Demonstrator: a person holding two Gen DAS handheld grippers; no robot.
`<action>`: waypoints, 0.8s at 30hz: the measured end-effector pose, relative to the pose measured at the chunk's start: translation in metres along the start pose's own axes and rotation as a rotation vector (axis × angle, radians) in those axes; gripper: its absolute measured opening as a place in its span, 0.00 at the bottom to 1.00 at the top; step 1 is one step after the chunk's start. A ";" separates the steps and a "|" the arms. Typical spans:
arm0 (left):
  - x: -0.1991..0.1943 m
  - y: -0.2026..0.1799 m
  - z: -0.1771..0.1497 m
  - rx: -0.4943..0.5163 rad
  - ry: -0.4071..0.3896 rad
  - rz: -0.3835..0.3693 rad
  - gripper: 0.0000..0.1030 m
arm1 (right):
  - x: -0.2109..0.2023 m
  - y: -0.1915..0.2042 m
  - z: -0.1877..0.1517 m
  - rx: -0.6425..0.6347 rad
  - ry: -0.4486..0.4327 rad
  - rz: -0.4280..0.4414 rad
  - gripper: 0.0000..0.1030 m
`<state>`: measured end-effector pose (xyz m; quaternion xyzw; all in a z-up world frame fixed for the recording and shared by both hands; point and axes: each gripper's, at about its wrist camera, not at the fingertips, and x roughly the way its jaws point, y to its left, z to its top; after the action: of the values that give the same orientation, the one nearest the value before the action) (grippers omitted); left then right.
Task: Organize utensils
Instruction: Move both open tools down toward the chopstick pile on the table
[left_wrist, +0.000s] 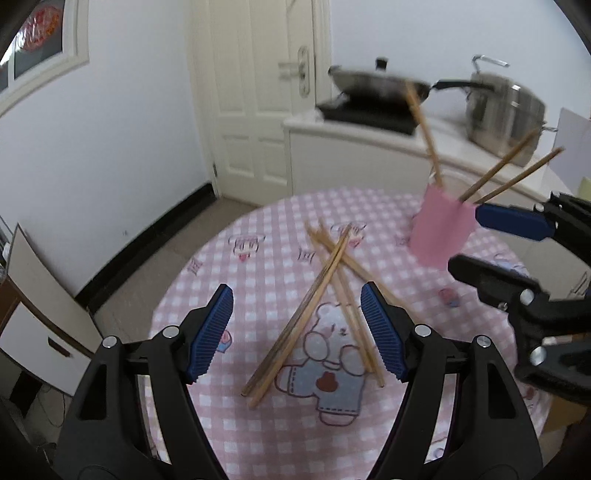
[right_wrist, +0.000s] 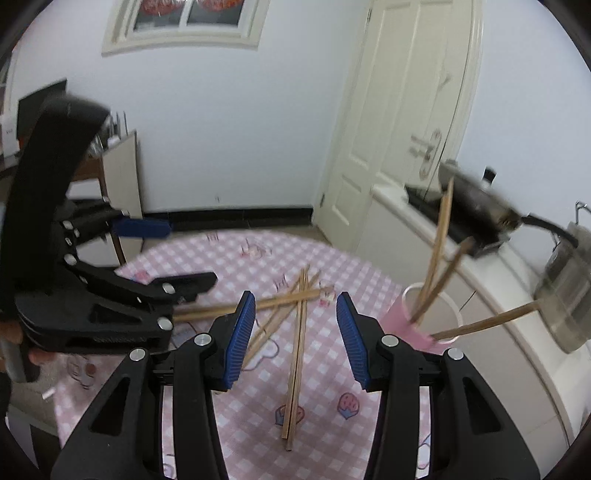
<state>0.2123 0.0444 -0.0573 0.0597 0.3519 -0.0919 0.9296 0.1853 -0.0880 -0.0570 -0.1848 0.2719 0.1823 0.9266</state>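
Several wooden chopsticks (left_wrist: 325, 295) lie crossed in a loose pile on the pink checked tablecloth. My left gripper (left_wrist: 295, 328) hovers over the pile, open, its blue pads apart and empty. My right gripper (right_wrist: 297, 332) hangs above the same chopsticks (right_wrist: 295, 369), also open and empty. A pink cup (left_wrist: 441, 229) stands to the right of the pile with three chopsticks sticking out. In the right wrist view the cup (right_wrist: 424, 325) sits just right of the right gripper's fingers, outside them. Each gripper shows in the other's view: right gripper (left_wrist: 463, 240), left gripper (right_wrist: 192, 254).
The round table (left_wrist: 229, 424) drops off to bare floor on the left. Behind it a white counter (left_wrist: 369, 147) carries a wok (left_wrist: 380, 85) on a black cooker and a steel pot (left_wrist: 506, 110). A white door (left_wrist: 255, 110) and a low cabinet (left_wrist: 40, 314) stand beyond.
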 end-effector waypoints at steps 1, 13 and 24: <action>0.011 0.003 0.000 -0.006 0.025 0.010 0.69 | 0.007 0.001 -0.002 -0.003 0.016 -0.001 0.42; 0.091 0.013 -0.002 0.052 0.170 0.032 0.69 | 0.086 -0.021 -0.029 0.072 0.181 0.020 0.42; 0.109 0.000 -0.003 0.144 0.173 0.033 0.69 | 0.104 -0.024 -0.034 0.099 0.204 0.056 0.42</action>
<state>0.2911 0.0307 -0.1322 0.1399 0.4224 -0.0963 0.8904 0.2626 -0.0993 -0.1375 -0.1487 0.3786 0.1748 0.8966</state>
